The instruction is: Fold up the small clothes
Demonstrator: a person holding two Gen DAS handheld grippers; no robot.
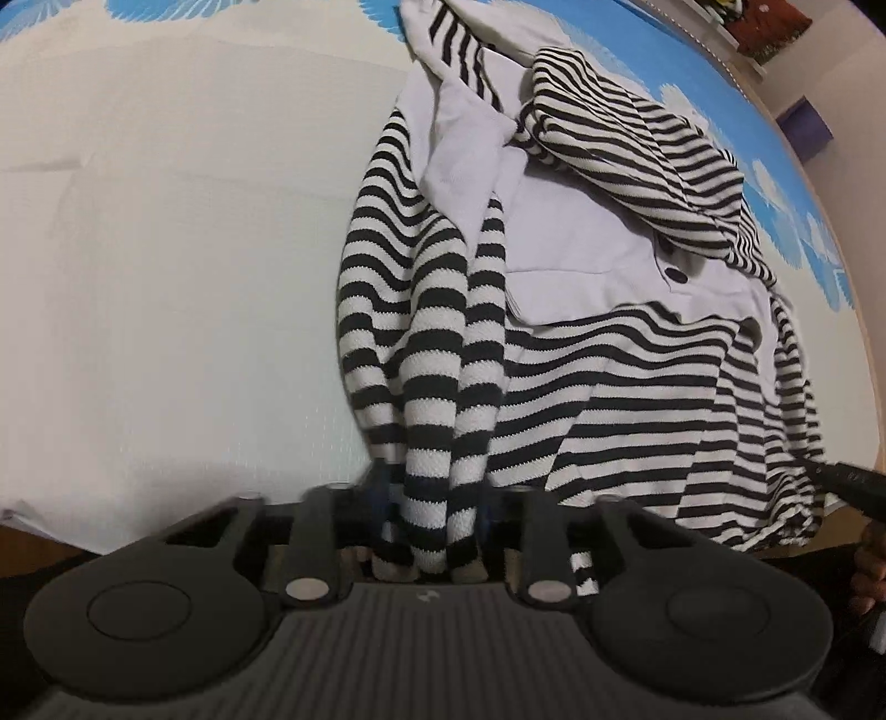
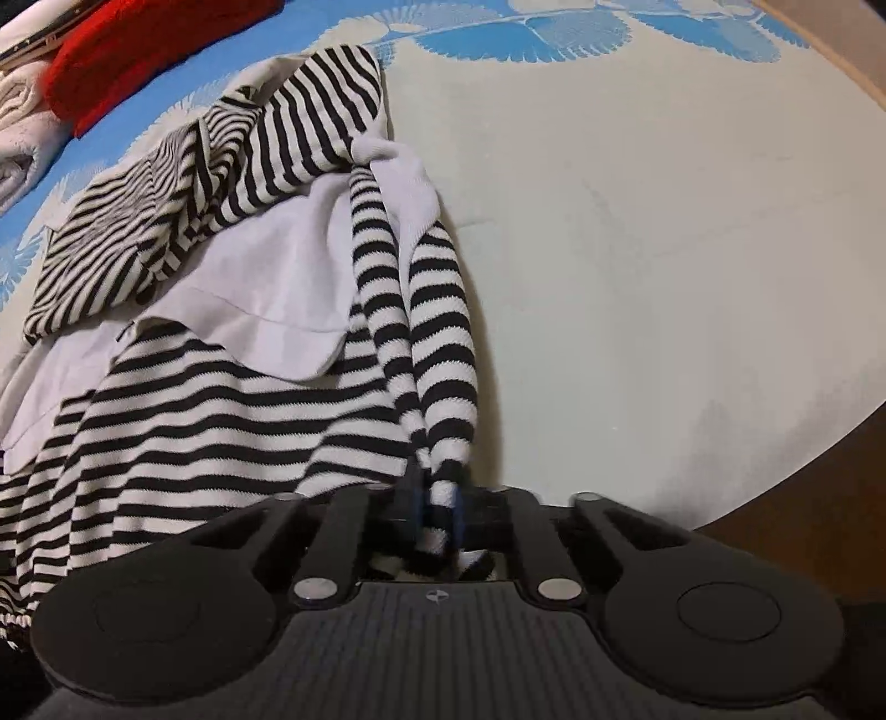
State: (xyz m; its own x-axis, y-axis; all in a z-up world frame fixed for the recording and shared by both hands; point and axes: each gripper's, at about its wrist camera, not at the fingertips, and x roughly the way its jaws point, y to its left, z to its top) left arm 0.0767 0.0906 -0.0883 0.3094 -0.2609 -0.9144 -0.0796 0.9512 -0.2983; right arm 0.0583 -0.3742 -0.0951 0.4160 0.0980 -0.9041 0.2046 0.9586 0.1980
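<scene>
A black-and-white striped knit top with a white collared shirt panel (image 1: 581, 354) lies crumpled on a pale sheet with blue leaf print (image 1: 166, 249). The left gripper (image 1: 432, 498) fingers pinch one striped sleeve end; the right gripper (image 2: 437, 501) fingers pinch another. A red cloth (image 2: 138, 50) and a white towel (image 2: 16, 133) lie beyond the top.

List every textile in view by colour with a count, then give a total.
Black-and-white striped with white panels: 1, the striped top, gripped by the left gripper and the right gripper.
Red: 1, the red cloth.
White: 1, the white towel.
Cream and blue: 1, the bedsheet.
Total: 4
</scene>
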